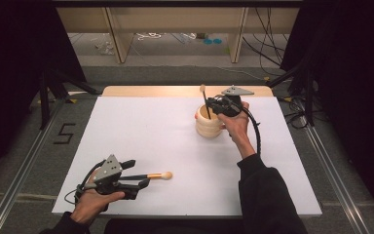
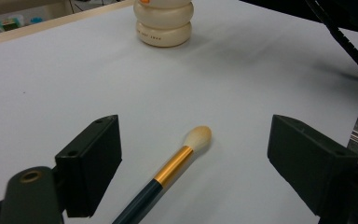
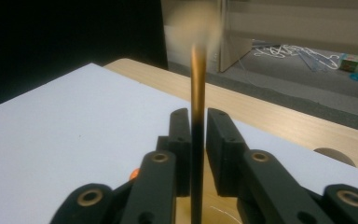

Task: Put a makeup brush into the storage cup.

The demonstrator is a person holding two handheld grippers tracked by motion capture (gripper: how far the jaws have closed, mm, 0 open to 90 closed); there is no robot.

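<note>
- Right gripper (image 1: 213, 108), at 1 o'clock on the white tabletop (image 1: 151, 131), fingers clamping a dark-handled makeup brush (image 1: 205, 101) upright in a cream ribbed holder (image 1: 208, 126).
- Left gripper (image 1: 143, 171), at 7 o'clock, fingers spread wide around a second gold-ferruled brush (image 2: 175, 170) lying flat.

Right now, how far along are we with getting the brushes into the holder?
None looks released in the ribbed cream holder yet. The right gripper clamps one makeup brush upright over it. Left: the second brush lies on the white tabletop between the open left gripper jaws, ungrasped.

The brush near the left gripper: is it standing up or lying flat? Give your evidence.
Lying flat. The brush rests lengthwise on the white table, between the open jaws of the left gripper, untouched.
</note>
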